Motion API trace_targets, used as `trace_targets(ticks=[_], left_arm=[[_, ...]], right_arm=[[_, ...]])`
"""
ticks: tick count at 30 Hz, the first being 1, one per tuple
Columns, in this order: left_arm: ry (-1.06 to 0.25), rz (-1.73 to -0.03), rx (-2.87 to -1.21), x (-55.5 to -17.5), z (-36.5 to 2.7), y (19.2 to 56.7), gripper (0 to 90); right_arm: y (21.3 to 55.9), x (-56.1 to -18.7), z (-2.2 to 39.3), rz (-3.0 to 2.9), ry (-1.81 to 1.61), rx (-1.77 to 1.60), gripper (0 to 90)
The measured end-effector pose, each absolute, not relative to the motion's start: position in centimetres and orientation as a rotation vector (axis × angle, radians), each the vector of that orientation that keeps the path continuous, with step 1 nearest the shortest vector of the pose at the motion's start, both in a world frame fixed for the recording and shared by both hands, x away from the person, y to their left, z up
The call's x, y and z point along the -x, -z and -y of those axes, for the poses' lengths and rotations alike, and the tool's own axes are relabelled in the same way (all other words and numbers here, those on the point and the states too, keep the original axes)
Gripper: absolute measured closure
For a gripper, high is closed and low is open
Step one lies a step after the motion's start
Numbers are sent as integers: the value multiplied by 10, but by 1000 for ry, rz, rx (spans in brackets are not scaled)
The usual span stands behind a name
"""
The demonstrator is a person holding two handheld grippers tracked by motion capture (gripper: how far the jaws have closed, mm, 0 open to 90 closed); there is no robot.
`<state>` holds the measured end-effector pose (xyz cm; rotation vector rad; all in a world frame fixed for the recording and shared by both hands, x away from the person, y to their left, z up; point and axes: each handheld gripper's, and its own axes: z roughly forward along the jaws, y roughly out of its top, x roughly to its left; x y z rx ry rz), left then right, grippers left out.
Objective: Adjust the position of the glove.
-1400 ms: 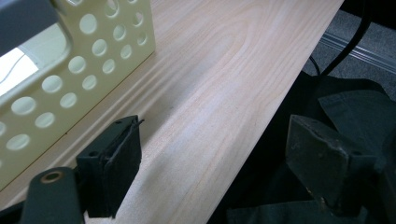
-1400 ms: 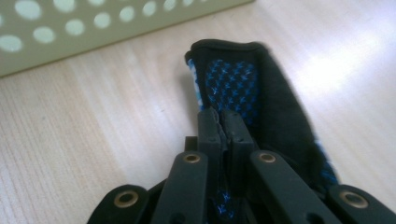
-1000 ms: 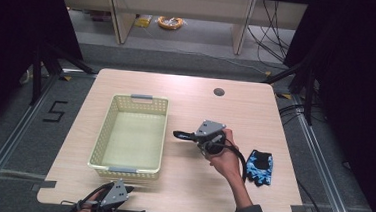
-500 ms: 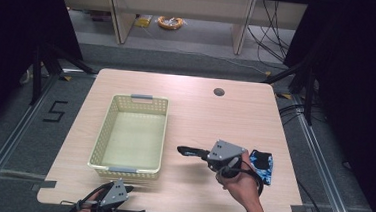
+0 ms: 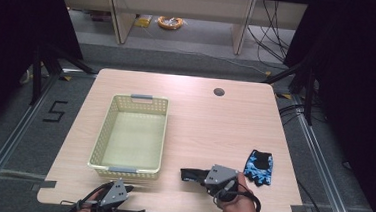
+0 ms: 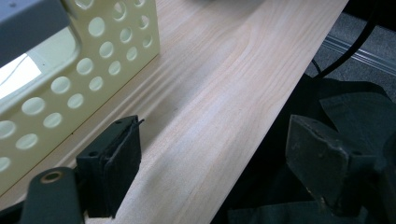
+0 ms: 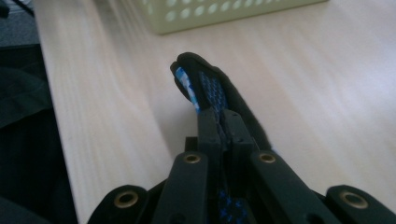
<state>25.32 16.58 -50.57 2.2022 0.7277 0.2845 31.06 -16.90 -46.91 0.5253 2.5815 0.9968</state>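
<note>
- We see the right gripper (image 5: 194, 176) with its jaws pressed together on a glove (image 7: 205, 88): black fabric, blue-and-white patterned patch, folded flat and sticking out past the jaws.
- Held glove sits just right of the yellow basket (image 5: 105, 130), near its front corner.
- A second glove (image 5: 259, 166) lies farther right of the basket.
- Left gripper (image 6: 210, 163): jaws spread, nothing between them, at the basket's front wall.
</note>
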Motion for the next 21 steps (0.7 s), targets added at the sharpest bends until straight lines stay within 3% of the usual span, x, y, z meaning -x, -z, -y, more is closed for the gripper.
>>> trace_targets(ticks=[16, 20, 21], left_arm=[[-276, -733, -2196, -252, -165, 506, 180], [-289, -722, -2200, -254, -165, 506, 179], [-289, -722, -2200, -254, -165, 506, 180]], right_arm=[[492, -295, 164, -2663, -972, -535, 811], [485, -294, 174, -2590, -1030, -690, 648], [485, -294, 174, -2590, -1030, -690, 648]])
